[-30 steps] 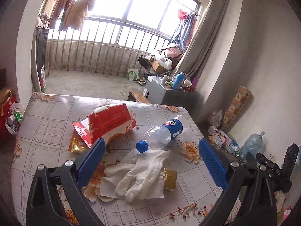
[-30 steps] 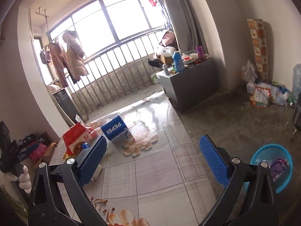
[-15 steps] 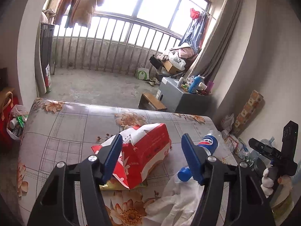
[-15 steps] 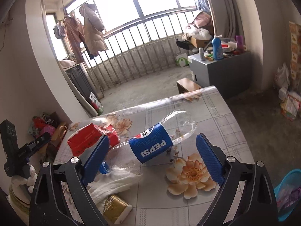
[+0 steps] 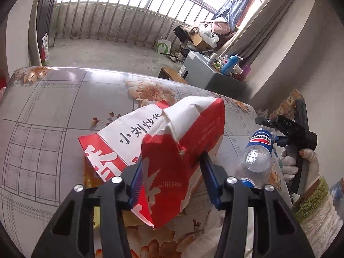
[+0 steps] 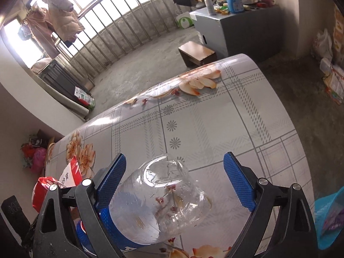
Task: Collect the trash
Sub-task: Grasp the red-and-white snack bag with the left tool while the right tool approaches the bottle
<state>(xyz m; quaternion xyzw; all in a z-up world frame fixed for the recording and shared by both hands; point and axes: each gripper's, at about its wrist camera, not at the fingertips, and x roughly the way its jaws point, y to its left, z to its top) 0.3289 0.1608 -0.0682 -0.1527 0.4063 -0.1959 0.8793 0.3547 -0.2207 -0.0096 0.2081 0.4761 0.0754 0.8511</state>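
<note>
A crumpled red and white paper bag (image 5: 182, 142) lies on the flowered table (image 5: 53, 111). My left gripper (image 5: 172, 172) straddles its near end. The jaws are closing, and both blue pads touch the bag's sides. To the right lies a clear Pepsi bottle (image 5: 258, 152) with a blue label. In the right wrist view the bottle (image 6: 163, 193) lies base-forward between the fingers of my right gripper (image 6: 175, 163), which stands wide open. The left pad (image 6: 111, 176) is close against the bottle; the right pad is well clear of it.
White gloves (image 5: 215, 225) and a gold packet (image 5: 89, 176) lie on the table by the bag. A blue basket (image 6: 329, 221) with some trash stands on the floor to the table's right. A wooden stool (image 6: 196, 52) and a grey cabinet (image 6: 240, 28) stand beyond the far edge.
My left gripper has come forward and down onto the paper bag, and its jaws have narrowed around it. My right gripper has swung from the floor side to straddle the bottle.
</note>
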